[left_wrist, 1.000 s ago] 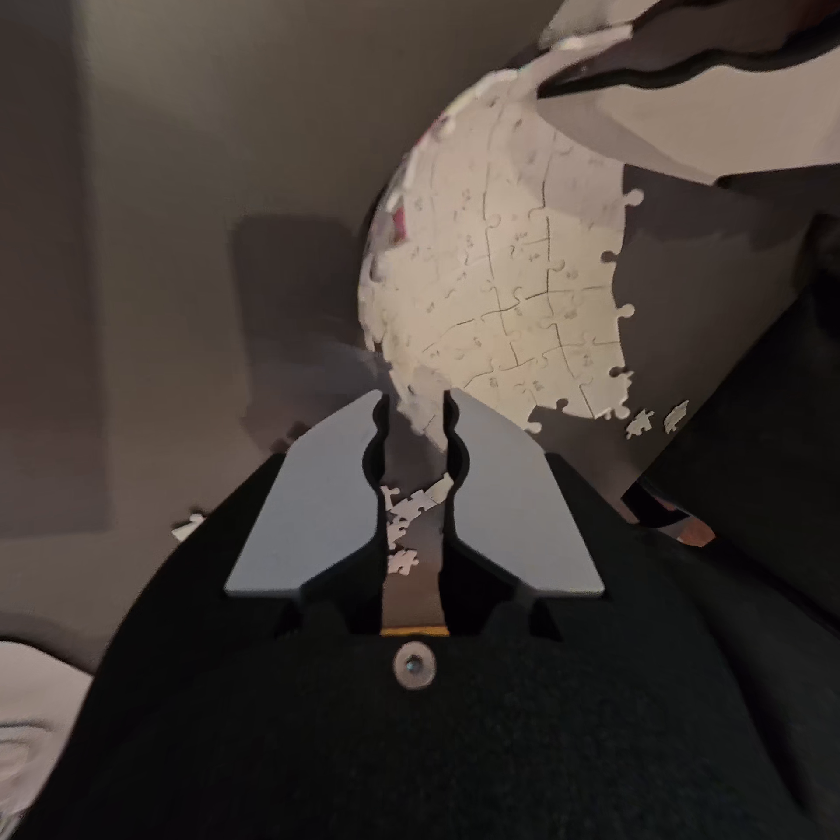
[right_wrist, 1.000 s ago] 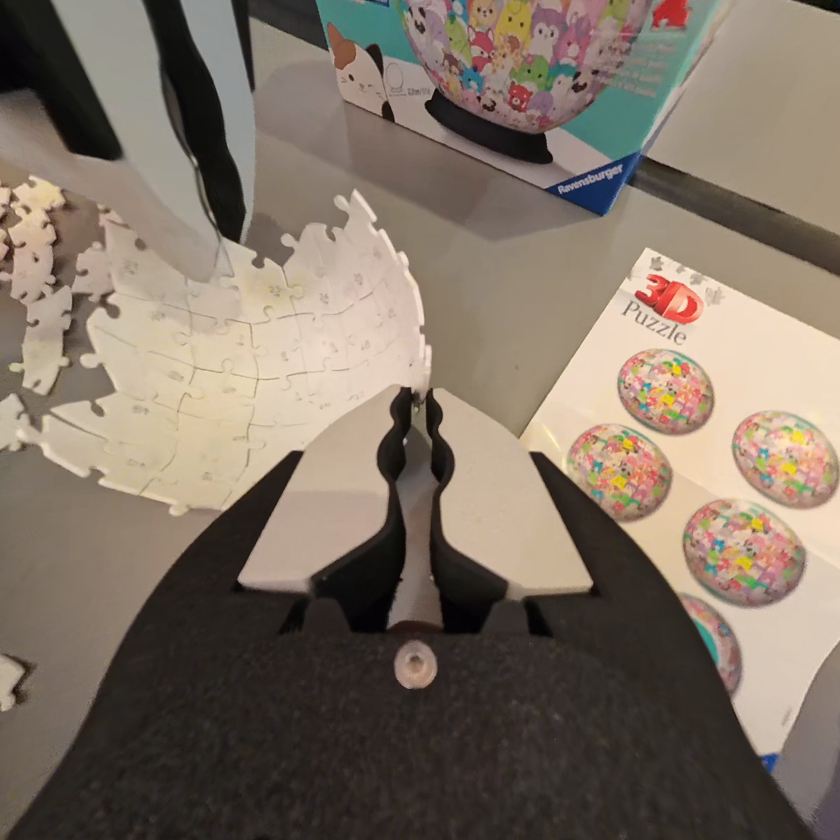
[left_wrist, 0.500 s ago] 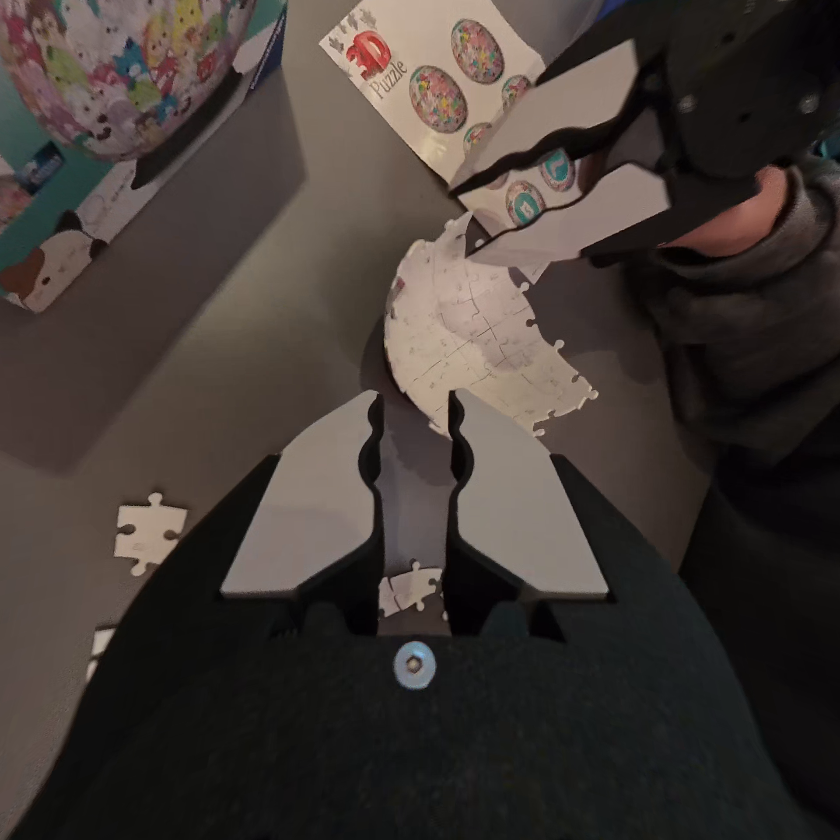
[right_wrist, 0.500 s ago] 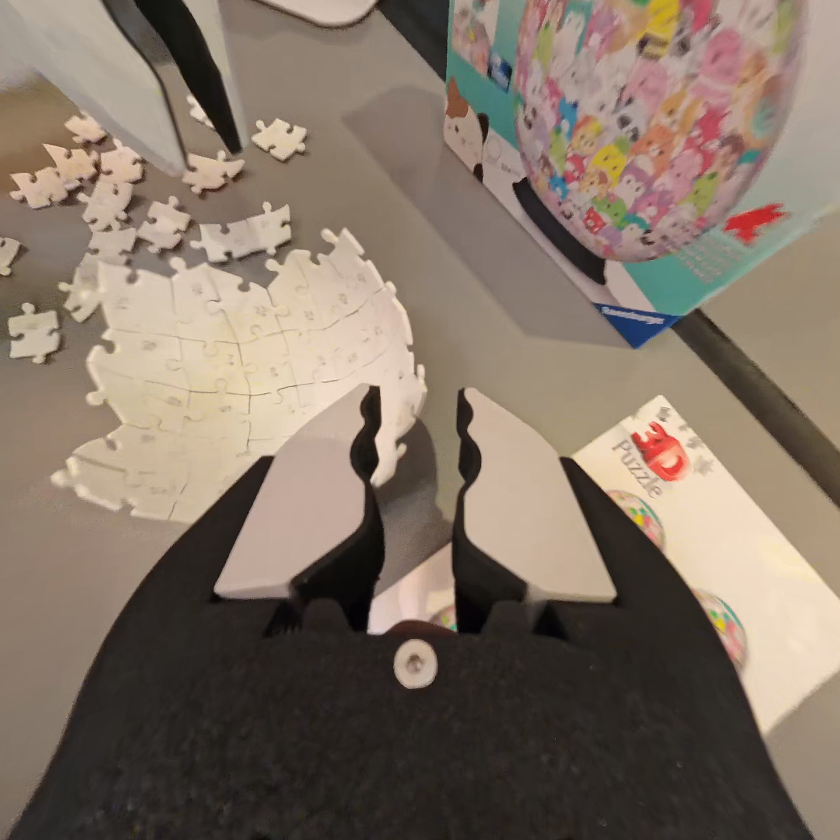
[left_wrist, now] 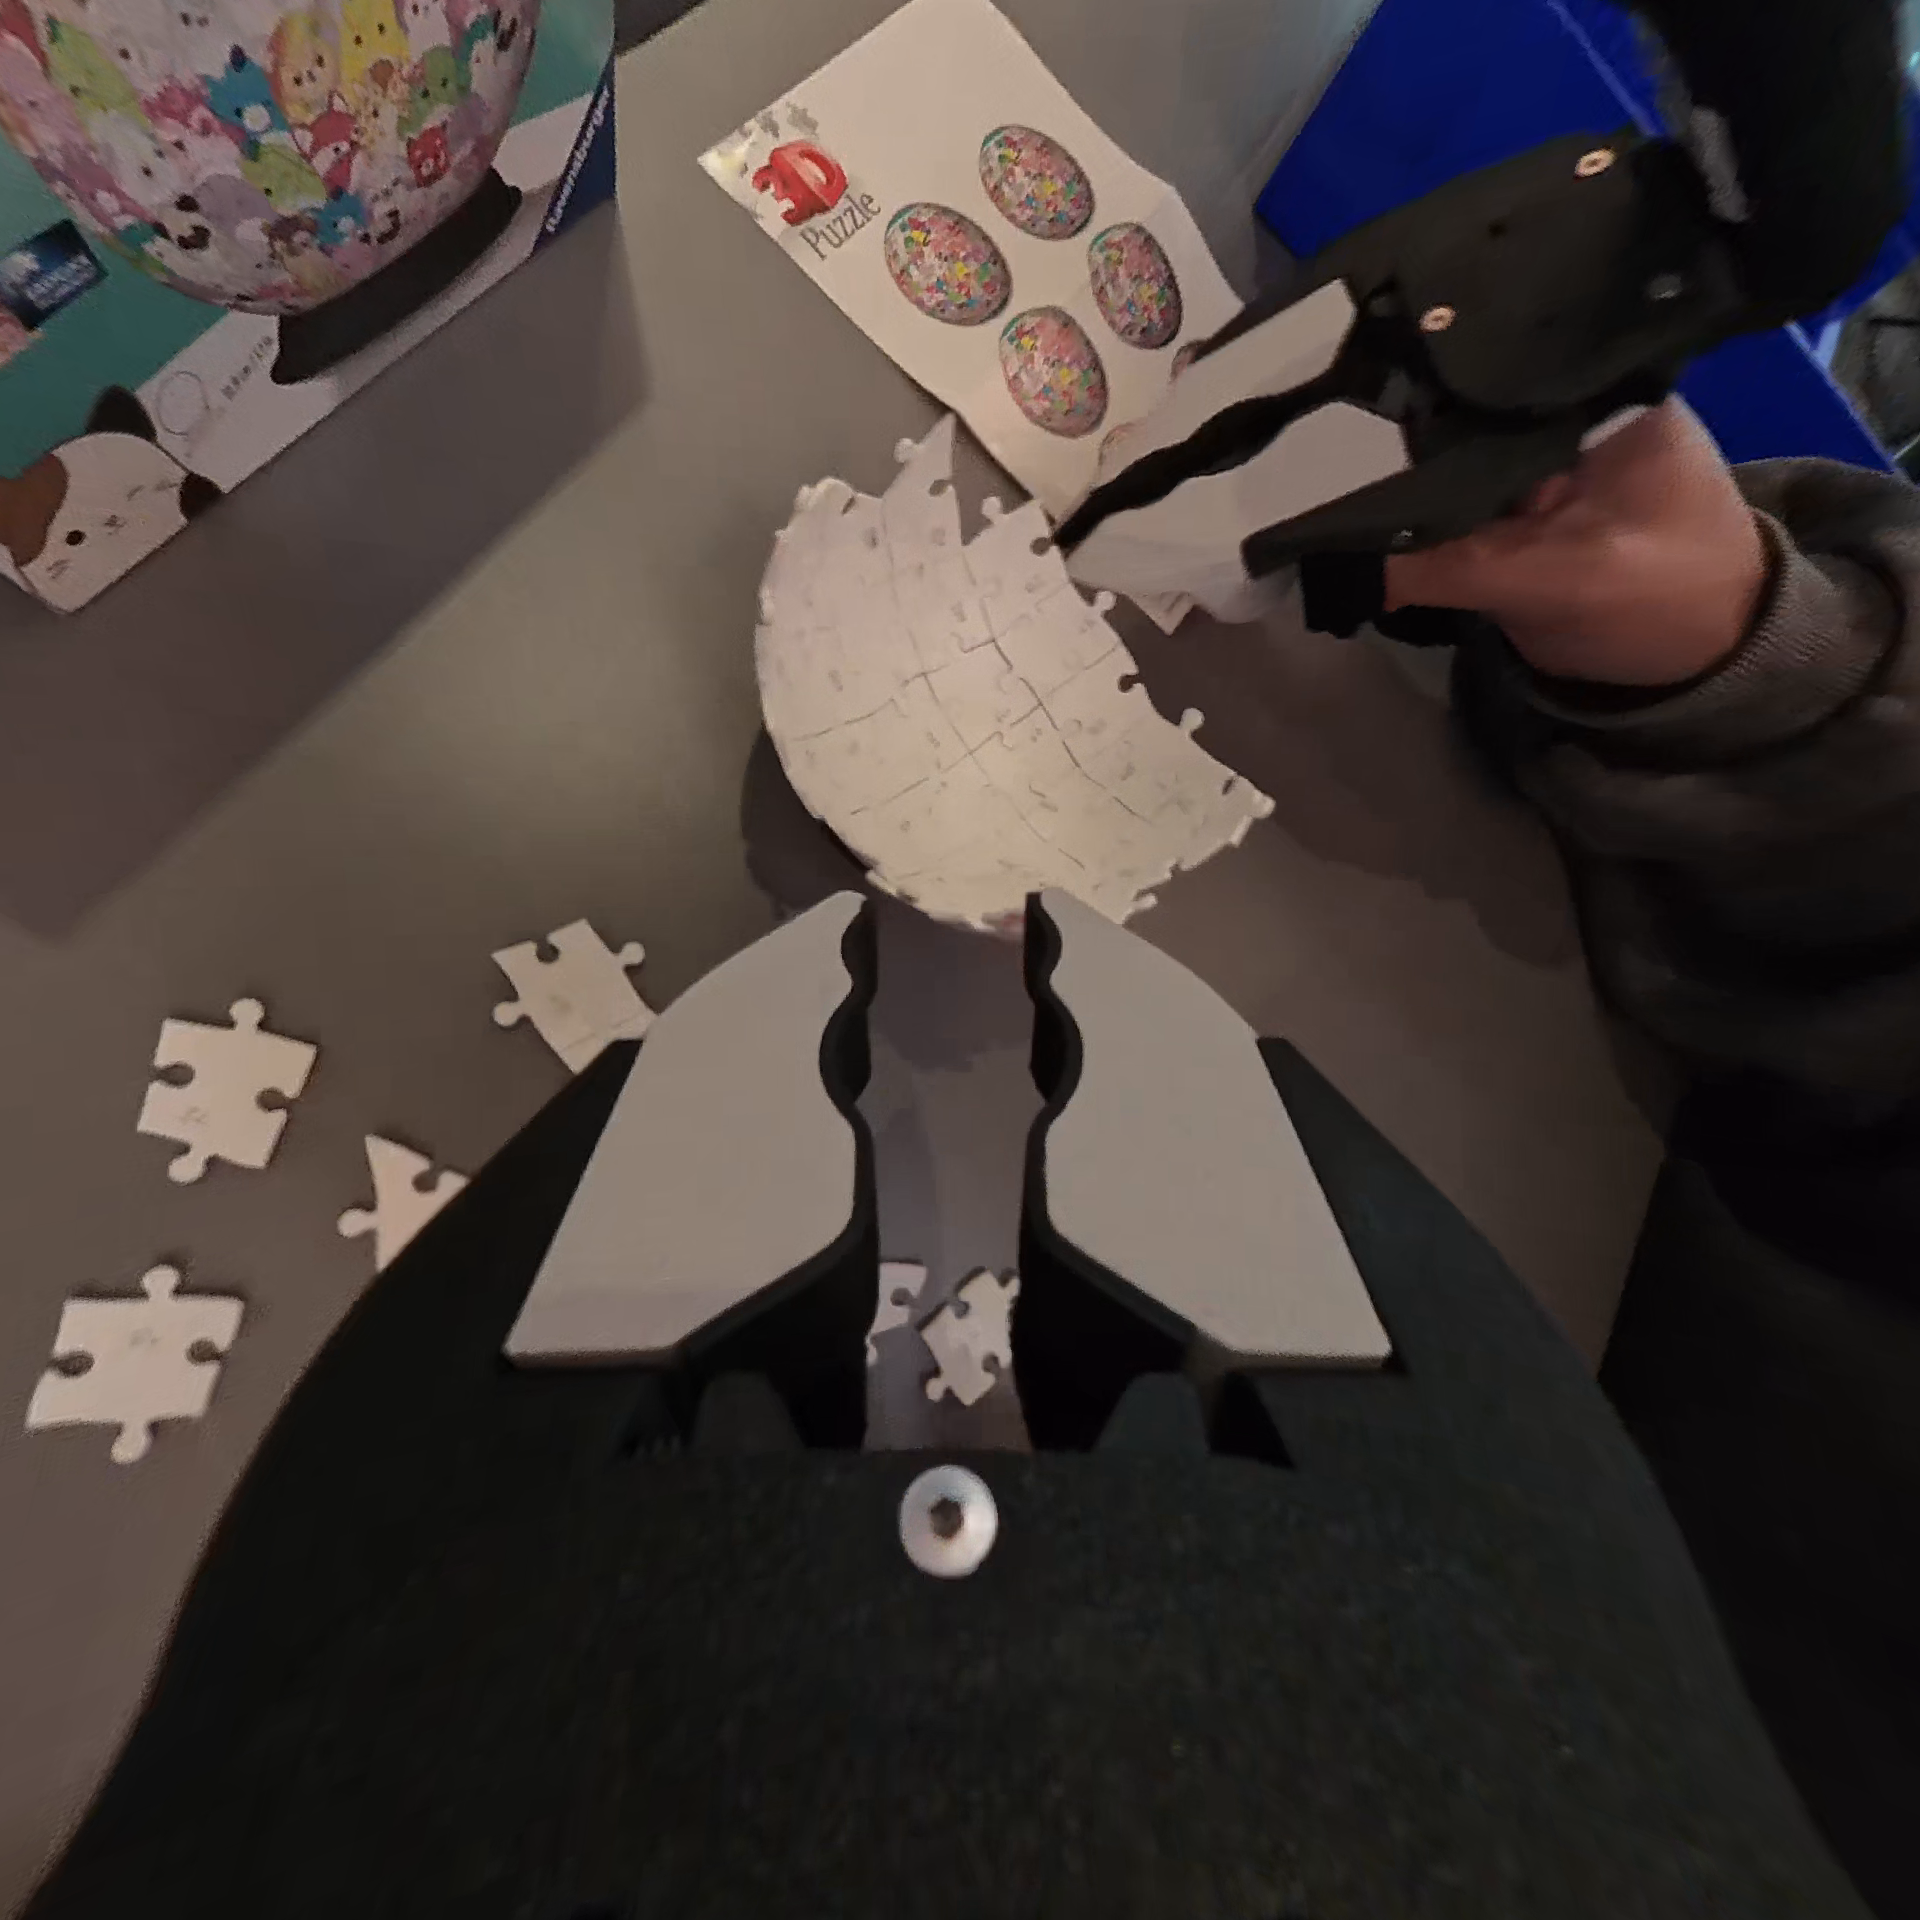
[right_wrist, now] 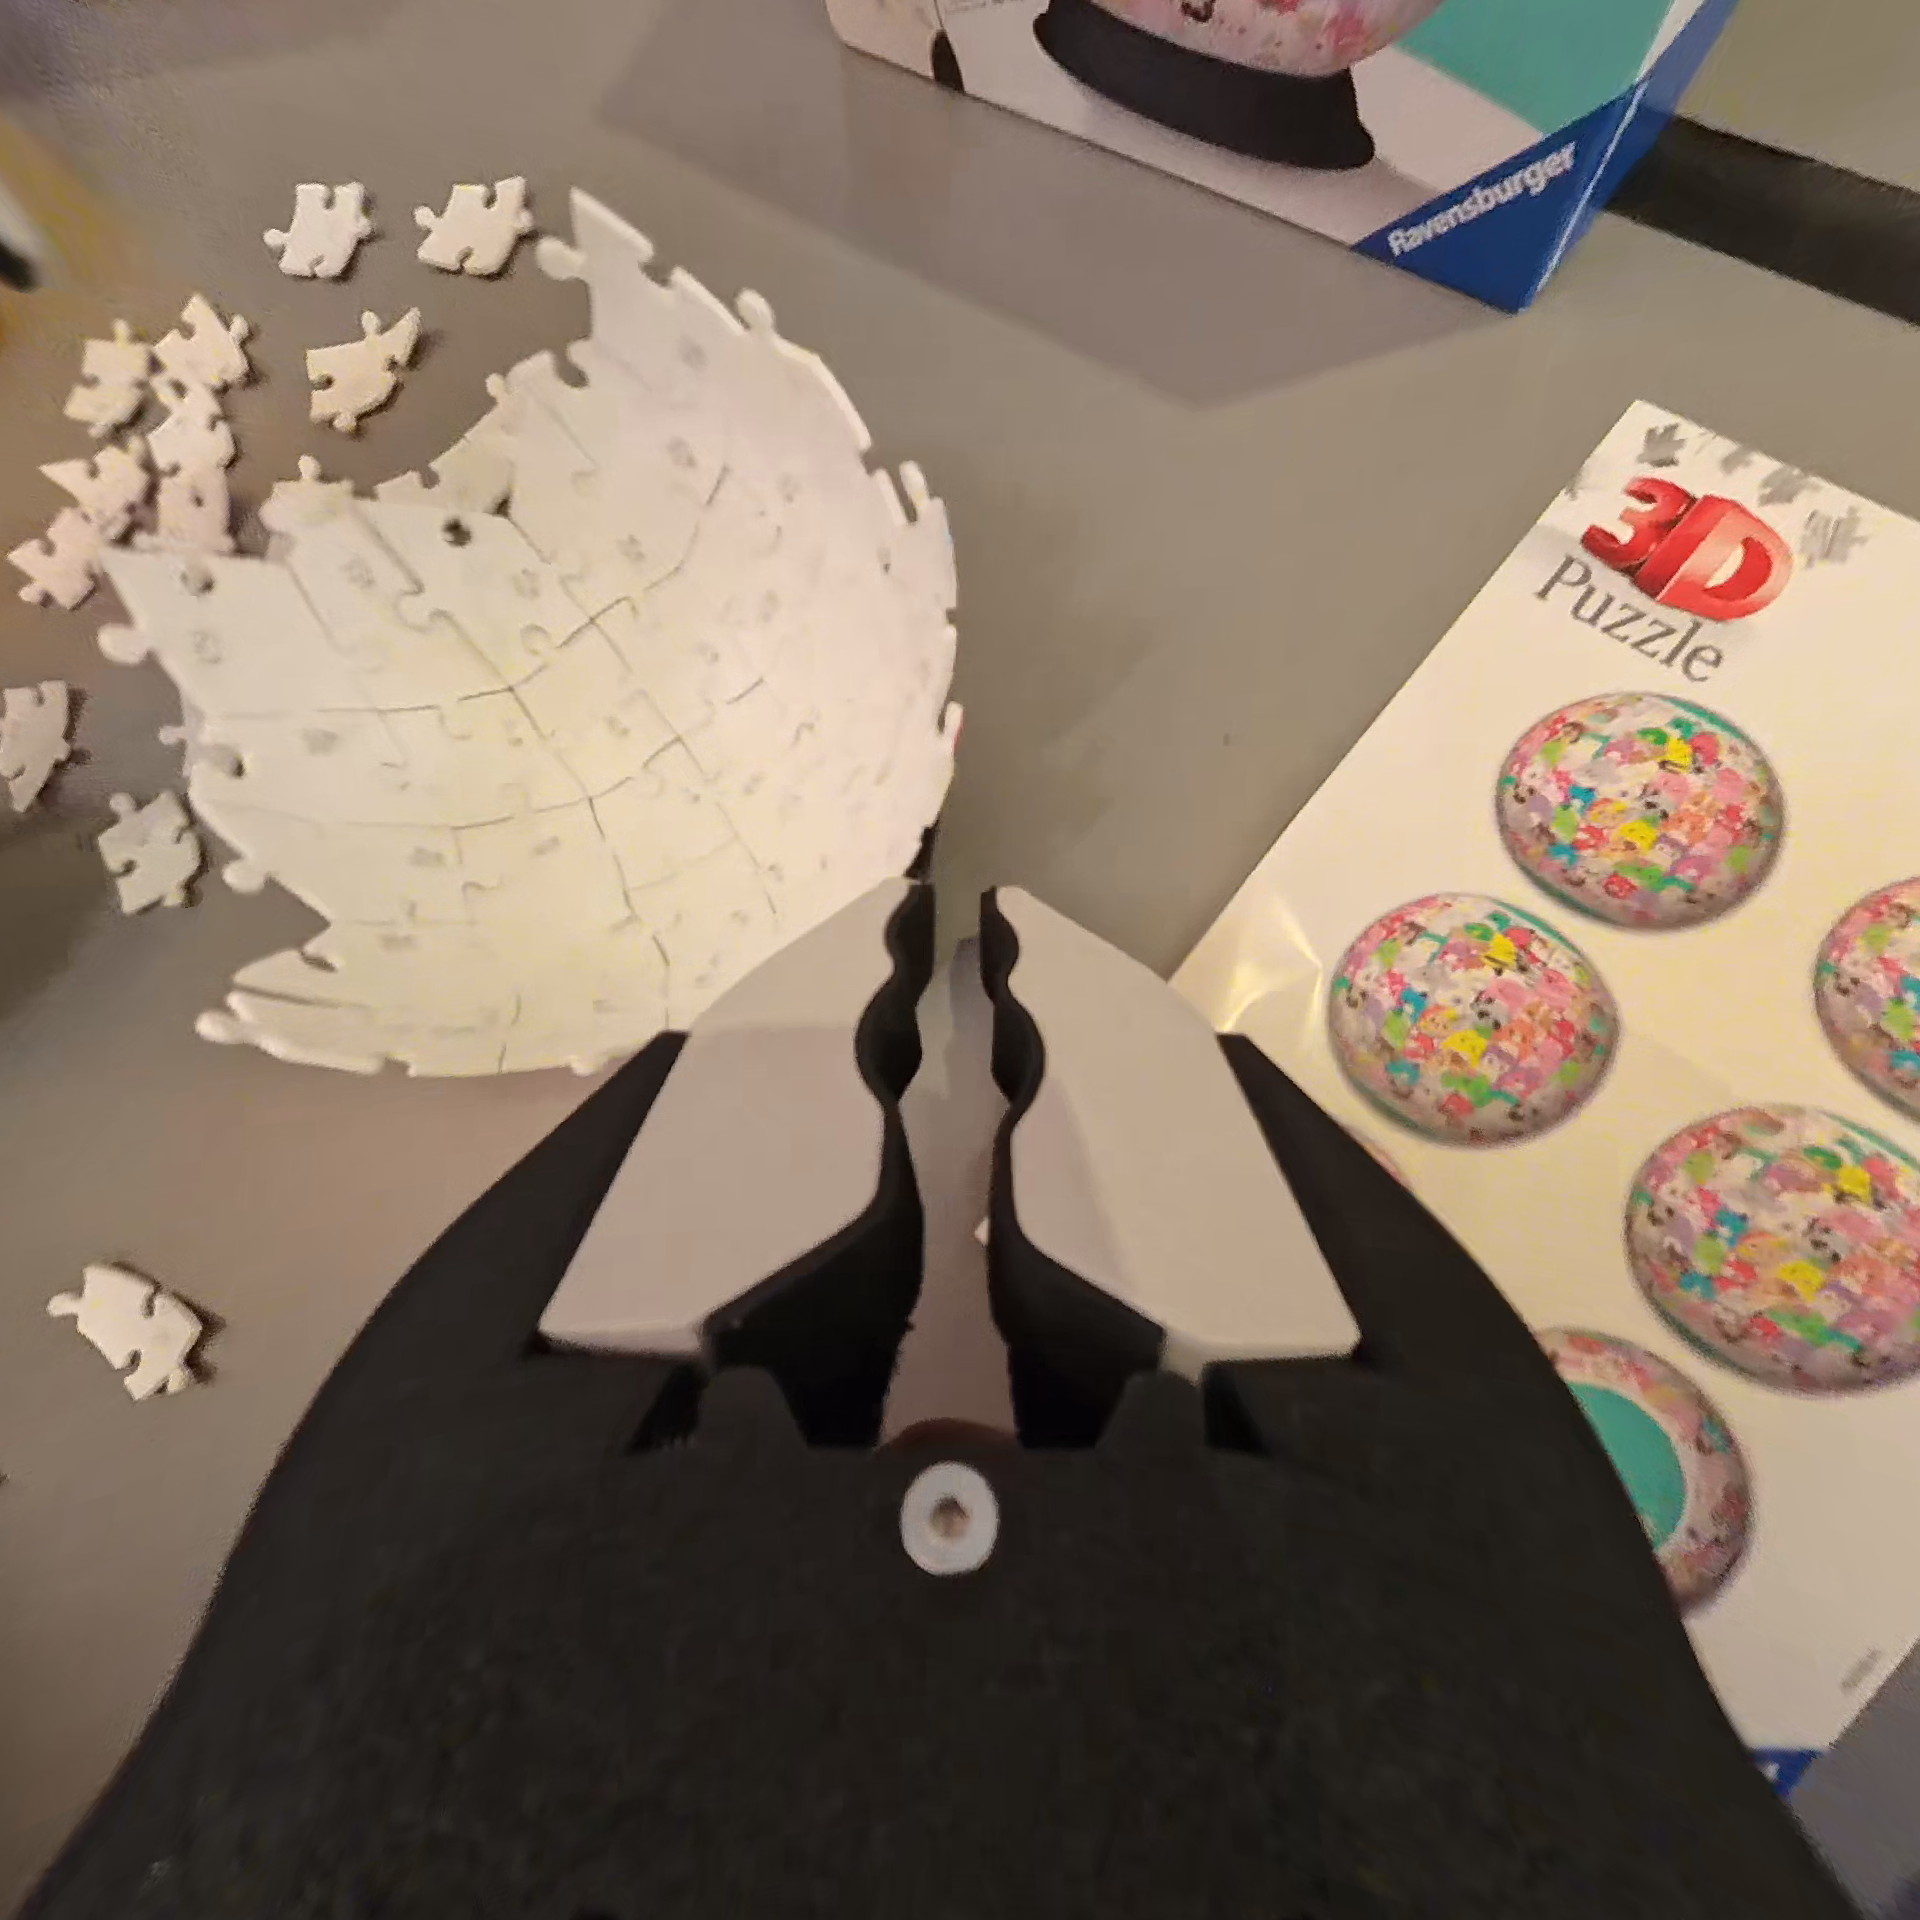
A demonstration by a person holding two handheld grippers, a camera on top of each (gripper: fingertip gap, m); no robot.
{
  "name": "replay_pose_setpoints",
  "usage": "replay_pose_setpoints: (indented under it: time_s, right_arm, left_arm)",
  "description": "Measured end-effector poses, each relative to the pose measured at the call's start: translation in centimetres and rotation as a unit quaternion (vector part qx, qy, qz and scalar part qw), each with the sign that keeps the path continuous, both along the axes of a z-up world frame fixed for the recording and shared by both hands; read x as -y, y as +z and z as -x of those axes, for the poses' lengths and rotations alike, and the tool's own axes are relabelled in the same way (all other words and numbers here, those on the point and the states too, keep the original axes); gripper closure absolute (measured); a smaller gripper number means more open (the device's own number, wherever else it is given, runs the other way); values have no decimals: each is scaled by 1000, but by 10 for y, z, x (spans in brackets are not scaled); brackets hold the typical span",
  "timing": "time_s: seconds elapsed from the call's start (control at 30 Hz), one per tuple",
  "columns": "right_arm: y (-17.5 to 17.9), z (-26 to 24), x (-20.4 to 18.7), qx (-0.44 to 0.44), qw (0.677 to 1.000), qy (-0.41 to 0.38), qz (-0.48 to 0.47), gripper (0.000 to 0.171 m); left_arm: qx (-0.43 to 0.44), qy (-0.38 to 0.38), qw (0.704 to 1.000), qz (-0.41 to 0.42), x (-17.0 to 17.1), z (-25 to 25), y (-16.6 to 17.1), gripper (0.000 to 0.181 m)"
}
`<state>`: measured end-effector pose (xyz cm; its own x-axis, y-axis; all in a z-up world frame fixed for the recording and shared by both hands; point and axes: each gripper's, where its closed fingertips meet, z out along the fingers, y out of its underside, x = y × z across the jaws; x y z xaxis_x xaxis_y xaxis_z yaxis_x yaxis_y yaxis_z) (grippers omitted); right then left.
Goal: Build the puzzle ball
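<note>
I have the half-built shell [right_wrist: 561, 748] resting on the grey table [right_wrist: 1091, 540], white inside facing up, box [left_wrist: 260, 260] behind it and leaflet [right_wrist: 1621, 935] beside it. My right gripper [right_wrist: 956, 914] is nearly closed at the shell's near rim; I cannot tell whether it actually pinches the edge. My left gripper [left_wrist: 945, 914] hangs released and empty over the loose pieces [left_wrist: 223, 1086]. To do this well, I'd steady the rim lightly, not squeeze, since the joints could likely pop, then pick one flat piece by its edge with the left.
</note>
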<state>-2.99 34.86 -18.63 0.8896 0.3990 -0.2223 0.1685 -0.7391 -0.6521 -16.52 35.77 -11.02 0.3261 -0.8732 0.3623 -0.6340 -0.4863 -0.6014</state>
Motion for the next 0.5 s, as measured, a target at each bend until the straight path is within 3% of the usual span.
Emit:
replay_pose_setpoints:
  time_s: [0.2, 0.33, 0.5]
  right_arm:
    - [0, 0, -20, 14, 1000, 18, 0, 163]
    - [10, -4, -28, 35, 999, 30, -14, 159]
    - [58, -19, 6, 94, 990, 36, -101, 153]
  left_arm:
    - [27, 28, 999, -22, 34, 35, 12, 154]
    - [49, 24, 998, -29, 75, 48, 6, 151]
    - [54, -4, 998, -36, 147, 60, -17, 150]
